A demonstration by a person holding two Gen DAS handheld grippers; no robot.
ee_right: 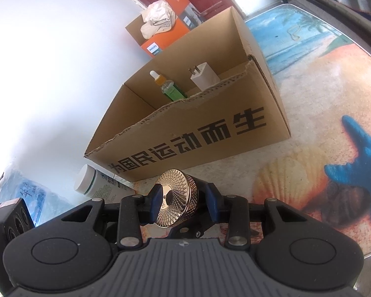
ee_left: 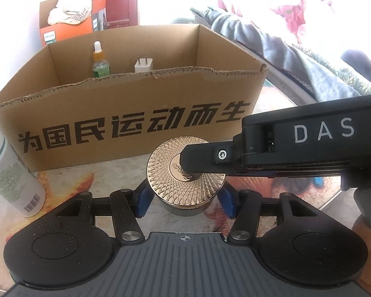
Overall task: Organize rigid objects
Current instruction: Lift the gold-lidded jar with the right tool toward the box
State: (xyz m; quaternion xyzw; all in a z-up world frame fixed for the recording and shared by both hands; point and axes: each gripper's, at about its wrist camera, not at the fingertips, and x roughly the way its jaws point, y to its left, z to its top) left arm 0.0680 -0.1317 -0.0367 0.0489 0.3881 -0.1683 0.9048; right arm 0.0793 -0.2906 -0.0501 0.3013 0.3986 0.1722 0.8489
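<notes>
A small dark jar with a patterned gold lid [ee_left: 185, 170] stands on the table in front of the open cardboard box [ee_left: 136, 123]. My left gripper [ee_left: 184, 204] has its blue pads on either side of the jar's dark base, shut on it. My right gripper [ee_right: 183, 204] comes in from the right and clamps the jar [ee_right: 176, 198] top and bottom; its upper finger [ee_left: 205, 157] lies across the lid. Inside the box stand a dropper bottle [ee_left: 100, 60] and a white plug charger [ee_left: 143, 64].
A white bottle with green print [ee_left: 12, 173] stands at the left beside the box. An orange Philips box with a cloth on it [ee_left: 69, 17] is behind. The table has a beach-print cover [ee_right: 321, 99]; clothing lies at the right [ee_left: 296, 49].
</notes>
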